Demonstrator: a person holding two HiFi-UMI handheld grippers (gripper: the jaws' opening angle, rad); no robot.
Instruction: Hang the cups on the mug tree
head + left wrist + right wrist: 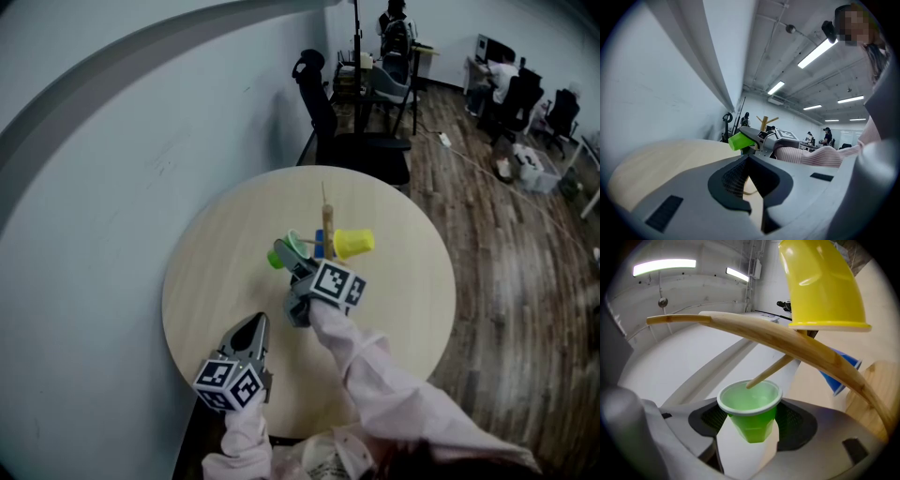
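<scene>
Right gripper view: lime-grn cup (749, 422)

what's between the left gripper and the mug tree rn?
The right gripper, shut on the green cup, plus its sleeve. The left gripper view shows them straight ahead, in front of the mug tree; the head view agrees.

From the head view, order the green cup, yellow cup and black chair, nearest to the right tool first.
1. Green cup: gripped in the right tool.
2. Yellow cup: on the mug tree's right side.
3. Black chair: beyond the table's far edge.
</scene>
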